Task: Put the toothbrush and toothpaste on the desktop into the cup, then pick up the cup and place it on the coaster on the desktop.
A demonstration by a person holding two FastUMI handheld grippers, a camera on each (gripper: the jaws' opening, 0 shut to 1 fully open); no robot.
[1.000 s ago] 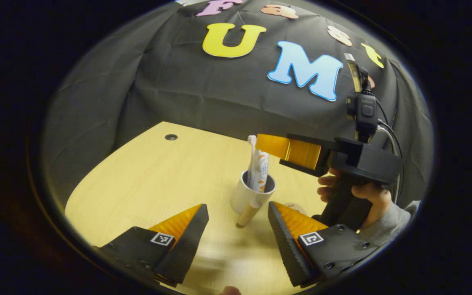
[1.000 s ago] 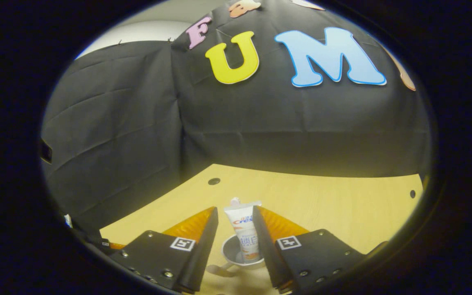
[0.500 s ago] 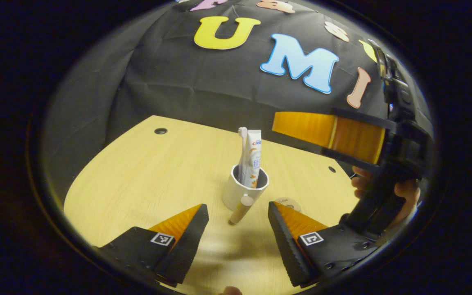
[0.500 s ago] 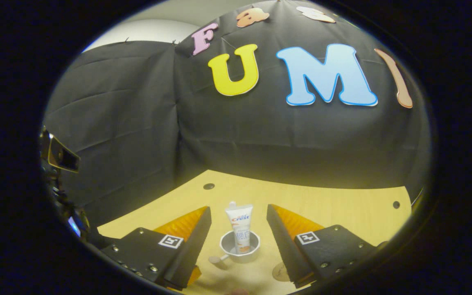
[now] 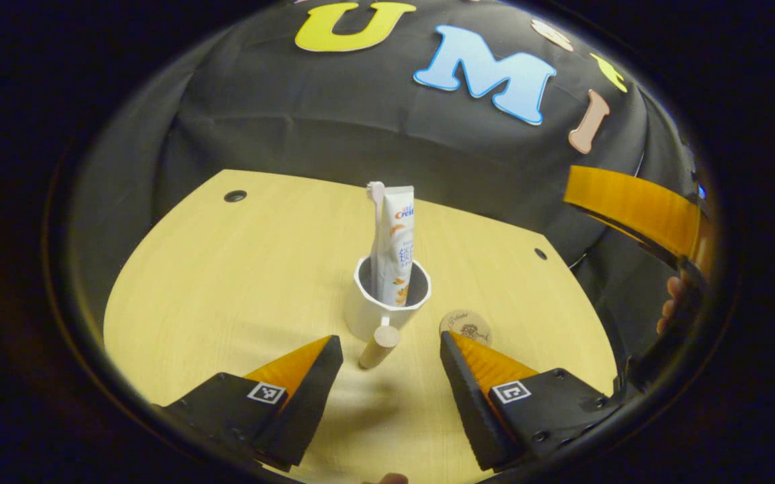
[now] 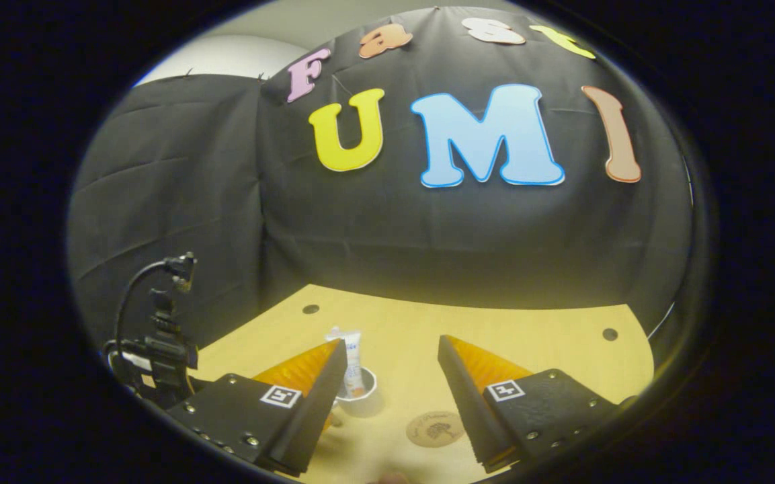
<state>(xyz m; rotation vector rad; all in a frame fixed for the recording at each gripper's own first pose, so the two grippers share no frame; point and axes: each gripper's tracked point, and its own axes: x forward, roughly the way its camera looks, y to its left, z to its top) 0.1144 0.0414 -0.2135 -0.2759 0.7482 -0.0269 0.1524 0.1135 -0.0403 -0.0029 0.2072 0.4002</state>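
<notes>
White cup (image 5: pixel 387 306) holds toothbrush (image 5: pixel 375 202) and toothpaste (image 5: pixel 397 245); both tools, left (image 5: pixel 387 349) and right (image 6: pixel 387 356), gape empty.

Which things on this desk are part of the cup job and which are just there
For the job:
cup
toothbrush
toothpaste
coaster
left hand-held gripper
right hand-held gripper

Just there:
desk holes
black cloth wall
camera on a stand

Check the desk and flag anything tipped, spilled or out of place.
Nothing stands out. The cup stands upright on the desk with the toothpaste and toothbrush inside; the coaster lies flat beside it, bare.
</notes>
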